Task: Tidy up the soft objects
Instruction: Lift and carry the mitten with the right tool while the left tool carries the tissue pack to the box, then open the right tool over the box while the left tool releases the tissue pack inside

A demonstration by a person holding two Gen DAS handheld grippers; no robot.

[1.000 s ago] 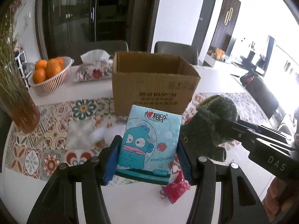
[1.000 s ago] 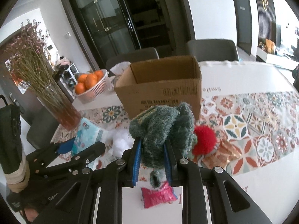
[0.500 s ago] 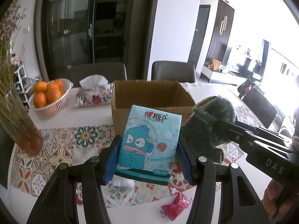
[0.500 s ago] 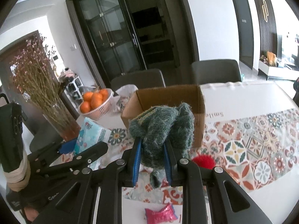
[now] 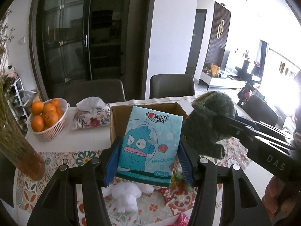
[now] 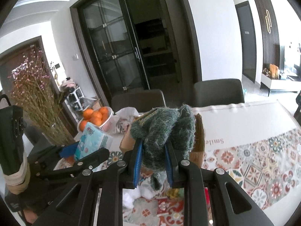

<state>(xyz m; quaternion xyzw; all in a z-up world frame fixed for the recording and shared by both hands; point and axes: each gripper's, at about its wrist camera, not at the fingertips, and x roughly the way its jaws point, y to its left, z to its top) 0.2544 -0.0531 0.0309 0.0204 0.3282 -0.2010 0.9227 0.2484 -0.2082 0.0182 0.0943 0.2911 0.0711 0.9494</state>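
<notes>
At the far left edge of the tabletop a glass vase of dried flowers is standing. Next to it, near the far edge, a white basket of oranges is sitting, and a flowery tissue box is lying just beside the basket.

The left tool is pinching a blue tissue pack with a cartoon fish on it. Its blue pads are pressing on both sides of the pack. The pack is standing upright in the air, in front of the cardboard box, which is sitting open in the middle of the tabletop.

Under the left tool a white fluffy toy is lying on the patterned table runner. A pink wrapper is lying near the close edge.

The right tool is pressed together on a dark green woolly thing. I cannot tell what the woolly thing is. It is bunching up above the pads and a little bit is hanging down between them. It is in the air too, just in front of the cardboard box and right beside the tissue pack.

Two dark chairs are standing behind the far edge.
</notes>
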